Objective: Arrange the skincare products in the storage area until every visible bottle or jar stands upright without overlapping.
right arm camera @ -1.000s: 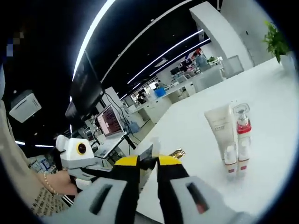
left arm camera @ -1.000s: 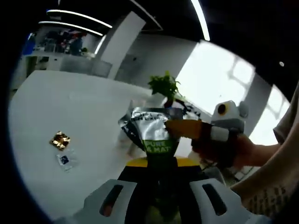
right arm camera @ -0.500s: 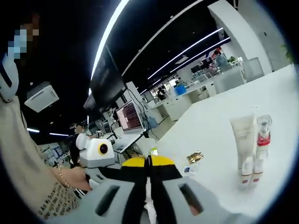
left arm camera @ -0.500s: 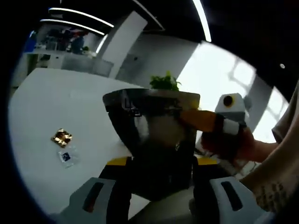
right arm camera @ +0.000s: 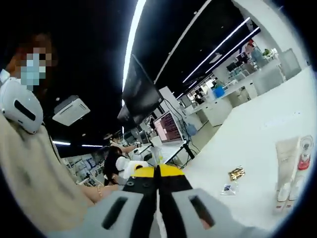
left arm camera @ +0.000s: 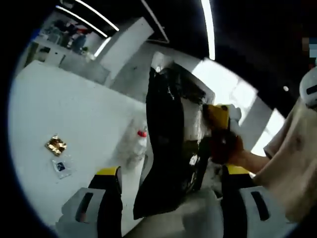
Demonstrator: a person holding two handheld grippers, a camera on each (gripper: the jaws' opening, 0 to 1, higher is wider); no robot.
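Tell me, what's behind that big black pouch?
In the left gripper view, the pouch partly covers a clear bottle with a red band standing on the white table. The right gripper pinches its far edge. Anything else behind is hidden.

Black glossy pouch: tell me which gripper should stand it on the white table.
Right, probably. The right gripper has its jaws shut on the edge of the black glossy pouch. The left gripper has its jaws wide open either side of the pouch, gripping nothing.
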